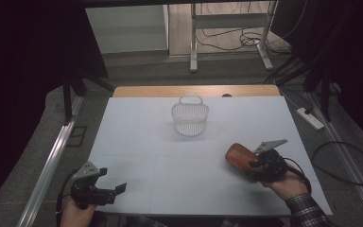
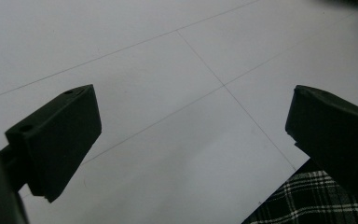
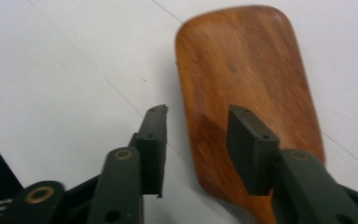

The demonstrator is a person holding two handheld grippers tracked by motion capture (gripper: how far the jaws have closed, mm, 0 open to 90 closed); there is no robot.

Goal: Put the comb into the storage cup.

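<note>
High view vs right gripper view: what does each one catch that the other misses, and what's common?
High view alone: the white mesh basket at the far middle of the table, the left gripper open near the front left corner, and the power strip on the floor.

Right gripper view alone: close detail, with one finger over the wooden board and the other finger beside its edge, a gap between.

Both: the board, the right gripper, the white tabletop.
</note>
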